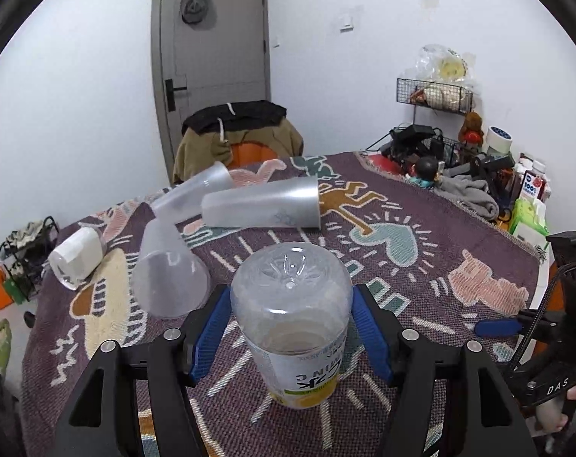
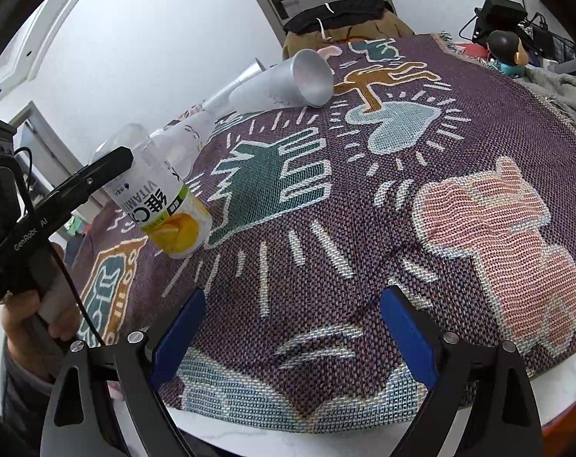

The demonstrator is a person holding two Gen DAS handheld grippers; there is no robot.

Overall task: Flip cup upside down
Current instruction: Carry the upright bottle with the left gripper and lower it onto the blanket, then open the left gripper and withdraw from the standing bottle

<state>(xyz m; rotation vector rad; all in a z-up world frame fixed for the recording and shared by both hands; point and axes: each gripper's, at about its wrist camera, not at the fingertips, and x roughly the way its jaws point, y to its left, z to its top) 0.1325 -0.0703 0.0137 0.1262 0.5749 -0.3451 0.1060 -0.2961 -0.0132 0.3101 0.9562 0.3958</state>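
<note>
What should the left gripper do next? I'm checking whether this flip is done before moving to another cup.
Probably back the left gripper straight away. The clear labelled cup already stands base-up on the patterned cloth, label upside down, and the jaws sit spread on either side with a gap showing. The frosted cup still lies on its side.

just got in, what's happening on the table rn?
The left gripper brackets a clear bottle-cup that stands upside down on the patterned cloth; its pads sit beside the cup's sides, jaws spread. The right gripper hovers open over bare cloth, holding nothing. Three frosted cups and a small jar lie on their sides behind.
</note>
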